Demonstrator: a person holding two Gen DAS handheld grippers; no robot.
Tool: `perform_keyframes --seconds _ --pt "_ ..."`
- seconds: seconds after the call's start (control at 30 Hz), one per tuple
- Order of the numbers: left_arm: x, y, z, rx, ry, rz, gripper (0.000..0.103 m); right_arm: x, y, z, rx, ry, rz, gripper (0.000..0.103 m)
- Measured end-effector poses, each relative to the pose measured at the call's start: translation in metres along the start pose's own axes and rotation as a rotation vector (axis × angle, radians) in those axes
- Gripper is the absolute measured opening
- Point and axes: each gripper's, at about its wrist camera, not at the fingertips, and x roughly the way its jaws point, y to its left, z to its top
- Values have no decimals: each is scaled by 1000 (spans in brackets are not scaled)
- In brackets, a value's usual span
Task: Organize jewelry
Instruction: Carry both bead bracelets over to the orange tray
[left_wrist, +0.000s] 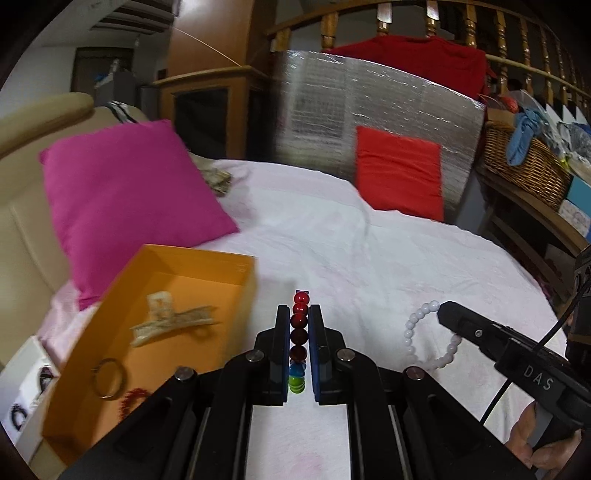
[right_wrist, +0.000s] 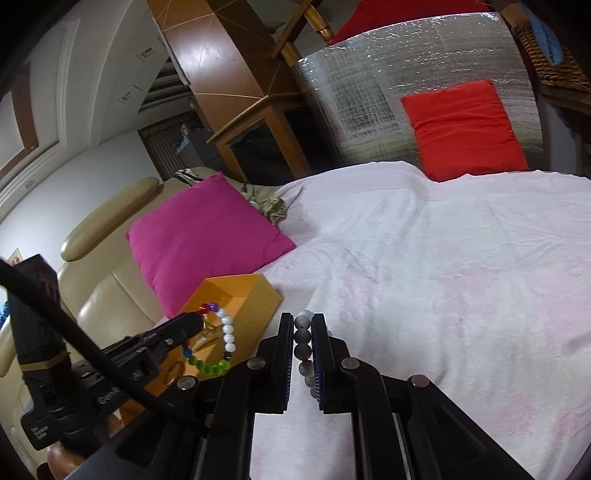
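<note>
In the left wrist view my left gripper (left_wrist: 299, 310) is shut on a multicoloured bead bracelet (left_wrist: 299, 334), its red, blue and green beads lined up between the pads. An orange box (left_wrist: 207, 260) lies just to its left, holding a beige hair claw (left_wrist: 166, 319), a metal ring (left_wrist: 109, 376) and a red beaded piece (left_wrist: 133, 400). My right gripper (right_wrist: 302, 317) is shut on a white bead bracelet (right_wrist: 303, 339). That bracelet (left_wrist: 413, 332) hangs as a loop from the right gripper (left_wrist: 445, 312) above the sheet. The right wrist view shows the left gripper (right_wrist: 197, 319) holding the multicoloured bracelet (right_wrist: 226, 339) over the orange box (right_wrist: 258, 299).
A white-pink sheet (left_wrist: 351, 251) covers the bed. A magenta pillow (left_wrist: 125, 199) leans behind the box and a red pillow (left_wrist: 400, 170) rests against a silver foil board (left_wrist: 369, 92). A beige sofa (right_wrist: 107, 280) is at the left and a wicker basket (left_wrist: 524, 166) at the right.
</note>
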Motion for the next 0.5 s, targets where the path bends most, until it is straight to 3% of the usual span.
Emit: perform_keyframes --seconds 0.33,0.5 --pt "-57 62 -1 -58 -51 178 9 7 44 -6 -48 8 110 11" --pt "-74 90 -5 -92 -67 228 9 18 65 -15 -72 35 148 11"
